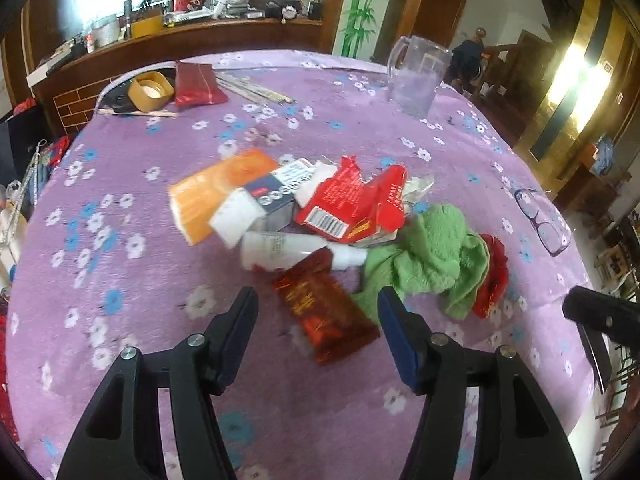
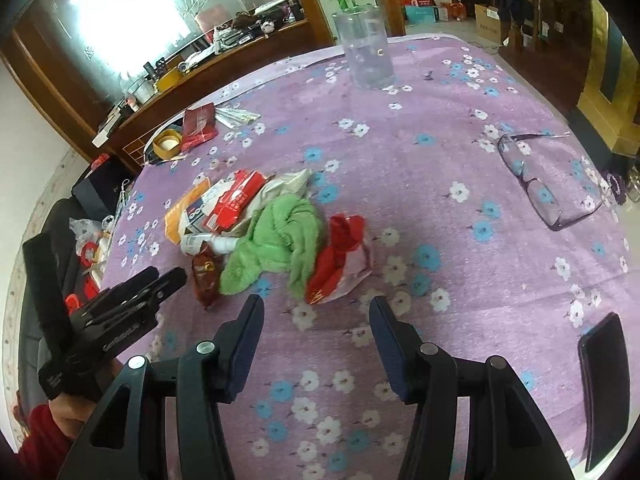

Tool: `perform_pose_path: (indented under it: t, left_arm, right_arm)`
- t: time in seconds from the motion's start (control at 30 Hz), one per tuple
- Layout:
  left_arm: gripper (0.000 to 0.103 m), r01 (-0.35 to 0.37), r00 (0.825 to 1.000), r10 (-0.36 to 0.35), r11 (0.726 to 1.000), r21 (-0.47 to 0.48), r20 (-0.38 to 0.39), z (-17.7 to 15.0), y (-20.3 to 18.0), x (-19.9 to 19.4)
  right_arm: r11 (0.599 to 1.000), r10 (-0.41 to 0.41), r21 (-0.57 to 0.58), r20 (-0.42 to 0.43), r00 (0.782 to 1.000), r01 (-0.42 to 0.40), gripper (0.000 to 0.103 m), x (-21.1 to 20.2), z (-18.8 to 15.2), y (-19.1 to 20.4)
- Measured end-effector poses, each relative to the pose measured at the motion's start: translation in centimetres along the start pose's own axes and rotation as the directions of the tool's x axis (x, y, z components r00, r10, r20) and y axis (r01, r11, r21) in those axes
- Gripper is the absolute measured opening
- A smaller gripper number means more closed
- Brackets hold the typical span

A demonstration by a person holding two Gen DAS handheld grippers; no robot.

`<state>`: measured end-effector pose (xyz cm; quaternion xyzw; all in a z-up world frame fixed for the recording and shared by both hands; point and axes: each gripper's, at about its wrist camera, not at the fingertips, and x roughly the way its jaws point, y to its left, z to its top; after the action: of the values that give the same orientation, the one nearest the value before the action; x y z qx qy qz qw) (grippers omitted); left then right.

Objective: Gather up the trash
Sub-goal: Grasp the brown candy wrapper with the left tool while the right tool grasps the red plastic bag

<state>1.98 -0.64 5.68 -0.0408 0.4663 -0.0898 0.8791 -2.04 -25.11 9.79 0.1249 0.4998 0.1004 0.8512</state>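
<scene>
Broadly, the counter (image 1: 120, 184) under its purple floral cloth carries one central trash pile (image 1: 320, 216): cartons, a white bottle, a green cloth (image 2: 276, 240) and red wrappers. The clear jug (image 2: 366, 48) at the far edge appears to hold no trash.

The left hand-held gripper (image 1: 316, 312) is released and straddles the dark red foil packet (image 1: 324, 304), whose long axis runs roughly along the fingers, so this arm seems better placed for it. The right hand-held gripper (image 2: 316, 320) is likewise released, just short of the red-and-white wrapper (image 2: 340, 260).
</scene>
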Motion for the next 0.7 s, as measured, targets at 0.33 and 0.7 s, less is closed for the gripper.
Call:
perform_pose_path:
  t: [0.33,0.7]
  left_arm:
    - [0.052,-0.055,0.997,0.055,0.998,0.004,-0.058,0.0,-0.3,5.1]
    - [0.036,-0.095,0.995,0.097,0.993,0.072,-0.021,-1.6,-0.4,3.0]
  right_arm:
    - [1.0,-0.015,0.017,-0.028,1.0,0.015,0.059,0.7,0.3,-1.7]
    - [0.995,0.009,0.104,-0.055,0.998,-0.003,0.059,3.1,1.7,-3.3]
